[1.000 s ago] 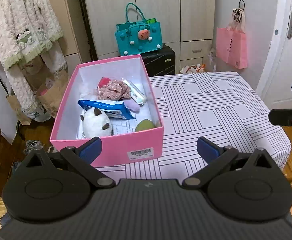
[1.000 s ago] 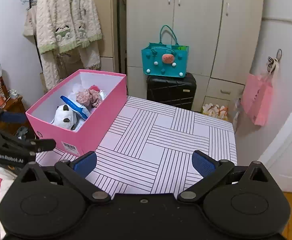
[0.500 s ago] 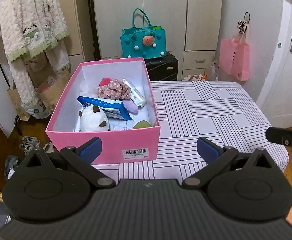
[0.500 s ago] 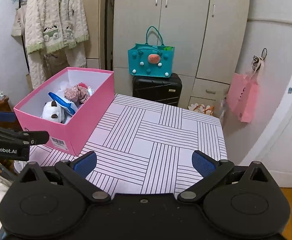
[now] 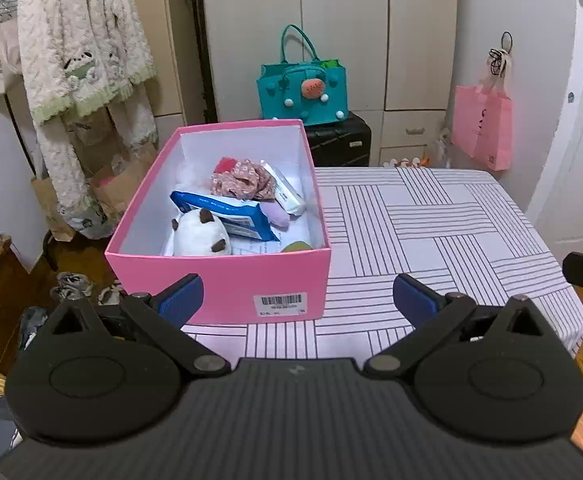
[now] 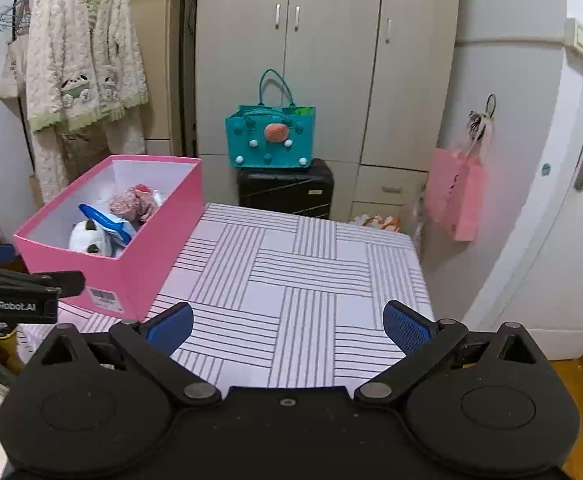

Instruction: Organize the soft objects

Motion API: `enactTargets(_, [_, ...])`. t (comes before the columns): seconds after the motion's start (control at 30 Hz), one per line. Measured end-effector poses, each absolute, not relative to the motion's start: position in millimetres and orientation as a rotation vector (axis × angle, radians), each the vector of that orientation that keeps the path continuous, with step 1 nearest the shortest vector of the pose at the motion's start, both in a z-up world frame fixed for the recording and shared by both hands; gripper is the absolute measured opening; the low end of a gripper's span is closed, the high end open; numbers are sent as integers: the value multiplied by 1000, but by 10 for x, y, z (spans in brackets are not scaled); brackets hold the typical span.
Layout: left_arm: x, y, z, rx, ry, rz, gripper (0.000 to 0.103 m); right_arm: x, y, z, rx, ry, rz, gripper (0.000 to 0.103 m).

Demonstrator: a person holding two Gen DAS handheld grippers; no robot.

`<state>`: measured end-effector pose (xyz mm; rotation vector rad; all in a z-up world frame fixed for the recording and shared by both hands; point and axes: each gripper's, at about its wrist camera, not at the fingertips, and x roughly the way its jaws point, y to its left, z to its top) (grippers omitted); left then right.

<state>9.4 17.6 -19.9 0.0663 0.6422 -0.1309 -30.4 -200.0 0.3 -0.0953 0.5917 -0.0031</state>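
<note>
A pink box (image 5: 227,276) stands on the left of the striped table (image 5: 431,224); it also shows in the right wrist view (image 6: 143,256). Inside lie a white plush toy (image 5: 201,236), a blue wipes pack (image 5: 227,216), a floral pink fabric piece (image 5: 243,178), a small white tube (image 5: 285,192), a lilac item (image 5: 275,214) and a green item (image 5: 297,246). My left gripper (image 5: 297,298) is open and empty, held before the box's near wall. My right gripper (image 6: 287,326) is open and empty over the table's near edge, right of the box.
A teal bag (image 6: 271,140) sits on a black suitcase (image 6: 285,188) behind the table. A pink bag (image 6: 457,192) hangs on the right wall by the door (image 6: 571,240). A fluffy jacket (image 6: 83,60) hangs at the left. Wardrobe doors (image 6: 331,60) stand behind.
Both grippers have drawn back and risen, so the box and table look farther away. Both stay open and empty. The items in the box have not moved.
</note>
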Motion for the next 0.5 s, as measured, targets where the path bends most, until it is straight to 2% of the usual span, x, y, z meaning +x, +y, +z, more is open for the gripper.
enactTargets(0.5, [2, 167, -195, 91, 549, -97, 103, -288, -1965, -25, -114, 561, -61, 103])
